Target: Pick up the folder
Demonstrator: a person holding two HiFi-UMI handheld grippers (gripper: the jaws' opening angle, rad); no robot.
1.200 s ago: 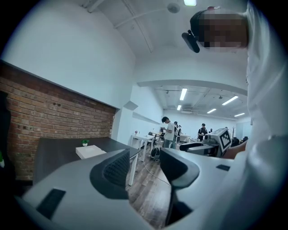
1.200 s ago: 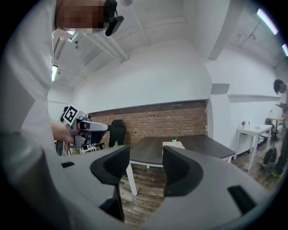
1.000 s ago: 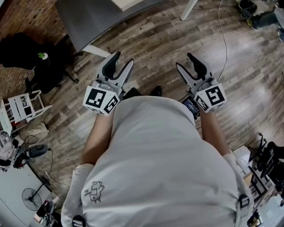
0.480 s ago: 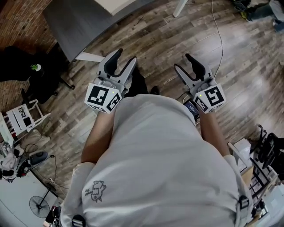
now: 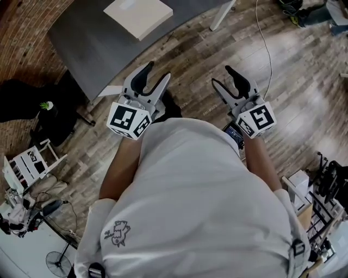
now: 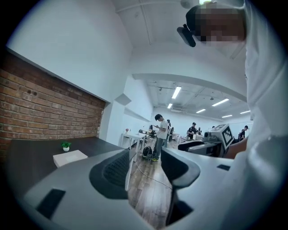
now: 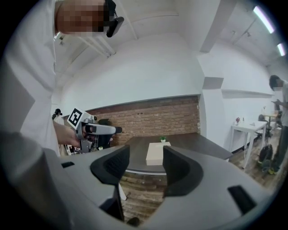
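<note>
**Approach to the table, head view with both gripper views.** My left gripper (image 5: 156,73) and my right gripper (image 5: 222,76) are held out ahead of me, side by side and well apart, over the wooden floor (image 5: 293,81). Both are wide: each pair of jaws stands apart with only floor and room showing between them, and neither holds anything.

**What has changed.** A second ago the head view caught only a corner of the dark table (image 5: 81,49) at its far left edge. Now much more of the tabletop is in frame, and the folder (image 5: 138,15), a pale flat rectangle, has appeared on it at the far side of the picture. I read this as my having walked nearer, with the grippers carried forward with me.

**Position of the folder.** It lies flat on the table, far from both grippers and untouched. In the right gripper view it sits framed almost between the jaws, with a small potted plant (image 7: 163,139) behind it and a brick wall (image 7: 148,117) beyond. In the left gripper view it lies off to the left of the jaws.

**Bearing on the task.** The pick-up has not begun, and this is still the approach. My judgement is that the right gripper is the better lined up, though the gap to the table remains to be closed.
</note>
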